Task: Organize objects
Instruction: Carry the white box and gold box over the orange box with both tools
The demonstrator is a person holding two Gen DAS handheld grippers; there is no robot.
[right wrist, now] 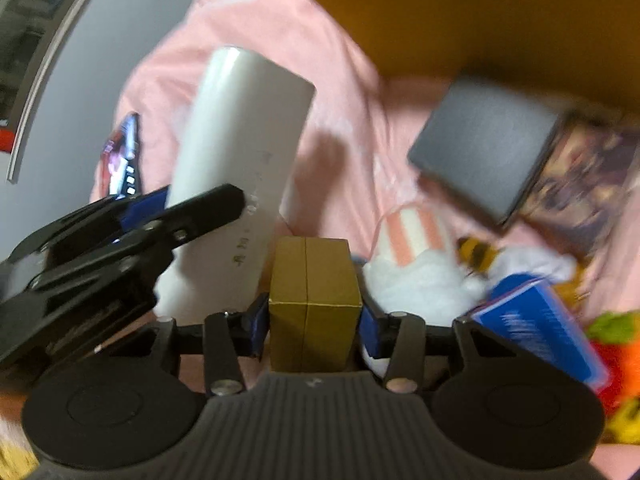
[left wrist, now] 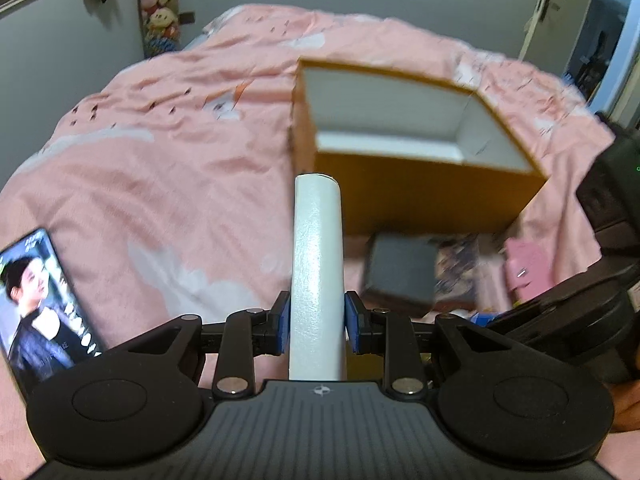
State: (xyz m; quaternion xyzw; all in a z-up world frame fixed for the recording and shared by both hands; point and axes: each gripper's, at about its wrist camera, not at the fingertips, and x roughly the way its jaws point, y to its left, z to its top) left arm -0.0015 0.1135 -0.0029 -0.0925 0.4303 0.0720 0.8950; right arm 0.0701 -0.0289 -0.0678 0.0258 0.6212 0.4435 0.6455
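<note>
Left gripper (left wrist: 317,326): clamped on white flat box (left wrist: 317,272), raised before open orange carton (left wrist: 420,196) | Right gripper (right wrist: 312,322): pads against small gold box (right wrist: 314,300) | Carton on pink bedspread (left wrist: 180,160) appears empty | Left to pack: grey box (right wrist: 484,148), blue booklet (right wrist: 540,324), plush toys (right wrist: 424,276).

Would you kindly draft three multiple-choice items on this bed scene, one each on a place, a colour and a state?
1. Where does the phone lie?
A. in the open box
B. on the pink bedcover
C. on the dark grey box

2. What colour is the open box outside?
A. mustard brown
B. green
C. red

3. What is the left gripper doing?
A. standing empty
B. gripping the white box
C. gripping the phone

Answers: 1 B, screen-up on the bedcover; 2 A, brown walls, white lining; 3 B, both fingers press its sides.
</note>
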